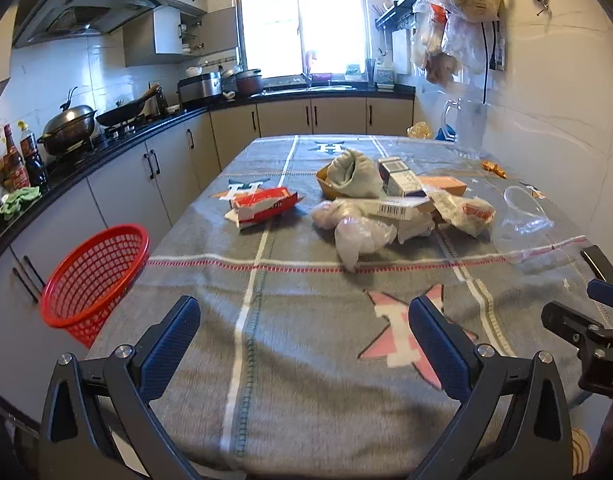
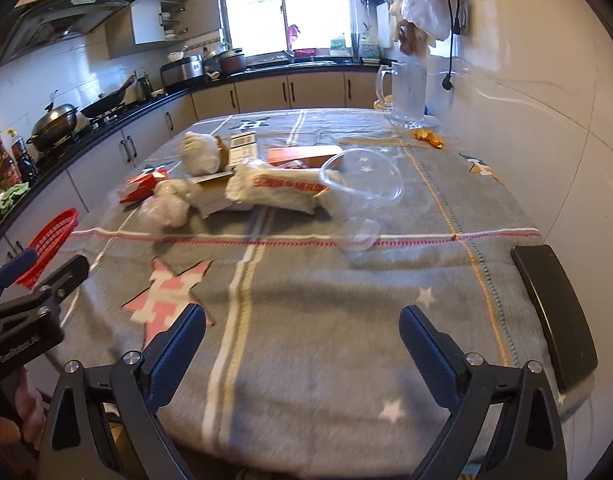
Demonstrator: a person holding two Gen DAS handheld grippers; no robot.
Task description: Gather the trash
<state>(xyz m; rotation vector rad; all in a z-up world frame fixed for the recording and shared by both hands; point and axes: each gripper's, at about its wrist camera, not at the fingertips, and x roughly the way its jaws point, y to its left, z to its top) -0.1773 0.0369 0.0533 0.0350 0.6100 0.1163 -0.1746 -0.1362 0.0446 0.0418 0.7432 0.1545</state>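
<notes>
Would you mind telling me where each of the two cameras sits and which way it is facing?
Left wrist: on the left gripper, angled down over the table toward the window; its open fingers show, the right gripper at the right edge.
Right wrist: on the right gripper, facing likewise; open fingers show, the left gripper at the left.
Shared: trash pile, red basket, clear cup.

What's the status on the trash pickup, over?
Left gripper and right gripper open, empty. Trash pile untouched on table. Red basket at table's left edge. Nothing blocking.

Grey-clothed table (image 1: 306, 360), trash pile (image 1: 386, 208), glass jug (image 2: 406, 96)
</notes>
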